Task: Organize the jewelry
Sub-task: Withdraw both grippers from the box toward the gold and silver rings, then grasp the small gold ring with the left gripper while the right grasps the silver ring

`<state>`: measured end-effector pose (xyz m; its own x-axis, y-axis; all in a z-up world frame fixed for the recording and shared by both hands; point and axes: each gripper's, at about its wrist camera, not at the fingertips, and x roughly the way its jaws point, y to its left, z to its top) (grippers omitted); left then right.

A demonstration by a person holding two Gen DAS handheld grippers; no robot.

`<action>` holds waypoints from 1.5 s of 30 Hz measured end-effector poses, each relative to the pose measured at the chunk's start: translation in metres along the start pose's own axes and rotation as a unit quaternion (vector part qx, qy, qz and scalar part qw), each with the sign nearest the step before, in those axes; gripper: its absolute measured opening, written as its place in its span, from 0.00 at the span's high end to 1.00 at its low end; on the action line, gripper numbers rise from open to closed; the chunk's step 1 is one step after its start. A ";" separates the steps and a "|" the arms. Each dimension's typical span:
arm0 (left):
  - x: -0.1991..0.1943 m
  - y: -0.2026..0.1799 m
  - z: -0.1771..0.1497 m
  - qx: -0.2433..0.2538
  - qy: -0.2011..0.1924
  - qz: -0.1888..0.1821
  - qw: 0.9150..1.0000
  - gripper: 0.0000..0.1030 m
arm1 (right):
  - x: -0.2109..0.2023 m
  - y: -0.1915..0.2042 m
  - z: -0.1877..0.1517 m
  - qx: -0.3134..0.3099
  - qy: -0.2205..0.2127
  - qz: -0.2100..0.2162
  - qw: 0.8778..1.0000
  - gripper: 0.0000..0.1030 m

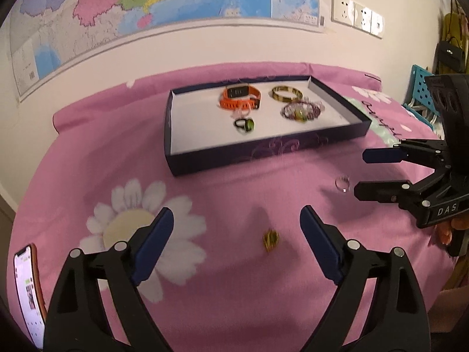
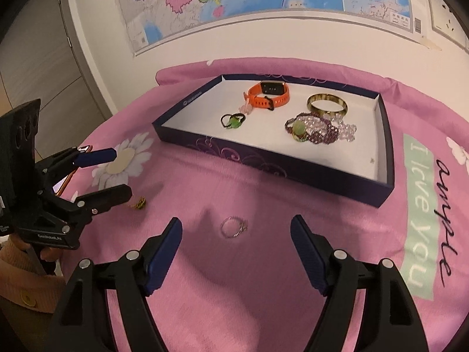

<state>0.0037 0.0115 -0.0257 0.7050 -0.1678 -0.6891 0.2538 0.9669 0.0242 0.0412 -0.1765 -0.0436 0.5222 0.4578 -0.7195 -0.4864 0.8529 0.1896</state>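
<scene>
You have one tray point(image 2: 296, 173) holding one watch point(image 2: 268, 95), one bangle point(image 2: 326, 103) — and one green ring point(image 2: 233, 121). Two rings lie outside it — one silver ring point(image 2: 233, 227), one gold ring point(image 1: 270, 239).

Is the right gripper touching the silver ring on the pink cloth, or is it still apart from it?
Apart. The right wrist view shows the silver ring lying on the pink cloth ahead of the open right gripper, with bare cloth between it and each finger.

Pink bedsheet point(image 1: 234, 182) covers the surface; white daisy print point(image 1: 137, 228) at left, green banner point(image 2: 417, 214) with script lettering at right. Colored wall map point(image 1: 152, 3) above. Wall sockets point(image 1: 356, 14) right of map. Phone point(image 1: 27, 290), screen lit, at left edge. Blue perforated crate point(image 1: 420, 91) far right.
</scene>
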 end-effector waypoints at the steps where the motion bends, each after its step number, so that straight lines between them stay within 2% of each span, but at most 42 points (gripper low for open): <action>1: 0.000 0.001 -0.002 -0.003 0.002 -0.003 1.000 0.18 | 0.000 0.001 -0.001 0.001 0.000 0.000 1.000 0.29; 17: 0.006 -0.004 -0.009 -0.015 0.027 -0.023 0.999 0.31 | 0.004 0.012 -0.005 0.000 0.009 -0.004 1.000 0.29; 23: 0.010 -0.008 -0.009 -0.015 0.036 -0.038 0.999 0.40 | 0.007 0.016 -0.004 -0.004 0.013 -0.007 1.000 0.29; 32: 0.013 -0.012 -0.009 -0.012 0.045 -0.043 0.998 0.51 | 0.011 0.018 -0.002 -0.005 0.018 -0.012 1.000 0.38; 34: 0.014 -0.013 -0.009 -0.013 0.047 -0.049 0.998 0.54 | 0.012 0.018 -0.002 -0.005 0.018 -0.012 1.000 0.43; 45: 0.017 -0.014 -0.009 -0.016 0.051 -0.060 0.997 0.61 | 0.018 0.019 0.002 -0.008 0.021 -0.023 0.999 0.55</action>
<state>0.0058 -0.0030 -0.0440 0.5987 -0.2636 -0.7564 0.3103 0.9469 -0.0844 0.0432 -0.1515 -0.0514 0.5153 0.4070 -0.7542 -0.4734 0.8688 0.1454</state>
